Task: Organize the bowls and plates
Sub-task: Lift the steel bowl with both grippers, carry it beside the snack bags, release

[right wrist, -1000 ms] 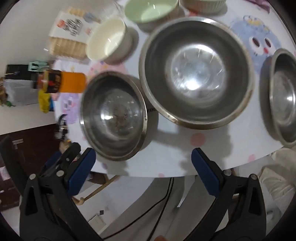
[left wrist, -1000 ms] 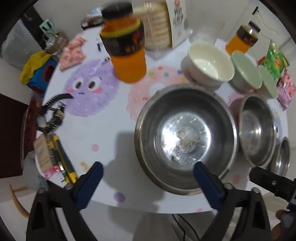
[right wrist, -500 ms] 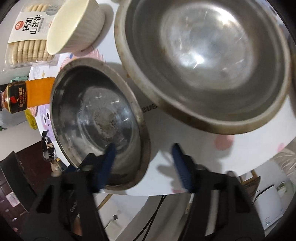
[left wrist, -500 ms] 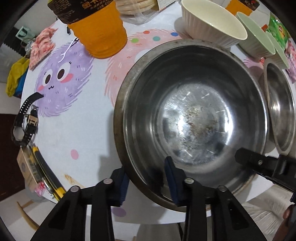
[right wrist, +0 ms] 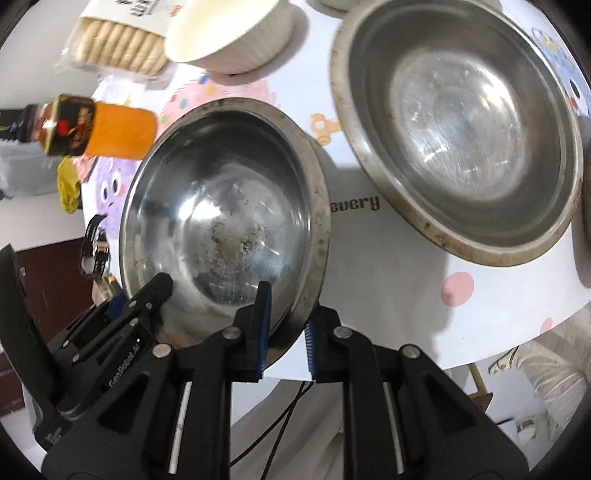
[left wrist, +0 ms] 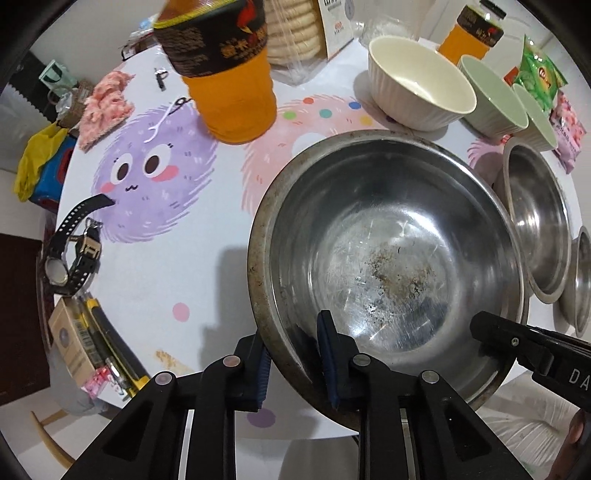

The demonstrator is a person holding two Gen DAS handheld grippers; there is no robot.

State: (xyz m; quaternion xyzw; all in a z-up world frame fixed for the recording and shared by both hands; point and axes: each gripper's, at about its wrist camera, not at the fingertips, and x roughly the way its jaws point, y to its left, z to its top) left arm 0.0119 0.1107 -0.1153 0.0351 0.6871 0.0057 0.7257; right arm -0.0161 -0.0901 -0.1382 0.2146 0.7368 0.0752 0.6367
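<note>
Nearest to us in the left wrist view, the left gripper (left wrist: 295, 354) has its jaws clamped on the near rim of the big steel bowl (left wrist: 388, 258) – one blue pad inside the wall, the other outside; they have just been closing. The right gripper (right wrist: 284, 332) has also just been closing, and its jaws pinch the same bowl's (right wrist: 221, 221) near rim further right, one pad inside, one outside. In the left wrist view the black tip of the right gripper (left wrist: 517, 343) pokes in from the right over that rim.

The bowl sits at the near edge of the counter (left wrist: 155, 273), which is white with cartoon fuzzy faces; we see brown specks on the bowl's bottom. To its left, at the counter's edge, lie a black wristwatch (left wrist: 74, 254), a small cardboard box (left wrist: 70, 347) and a yellow-and-black tool we cannot identify.

To the right of the big bowl stands a second steel bowl (left wrist: 539, 221), with a third (left wrist: 580, 280) just beyond it at the frame edge.

Further off – behind the big bowl – is a white ribbed bowl (left wrist: 417, 85), then two pale green bowls (left wrist: 491, 96) in a row to its right. An orange drink bottle (left wrist: 229, 74) stands far left of them, a pack of round biscuits (left wrist: 295, 33) behind it, and a second orange bottle (left wrist: 472, 33) far right beside a green packet (left wrist: 539, 77).
</note>
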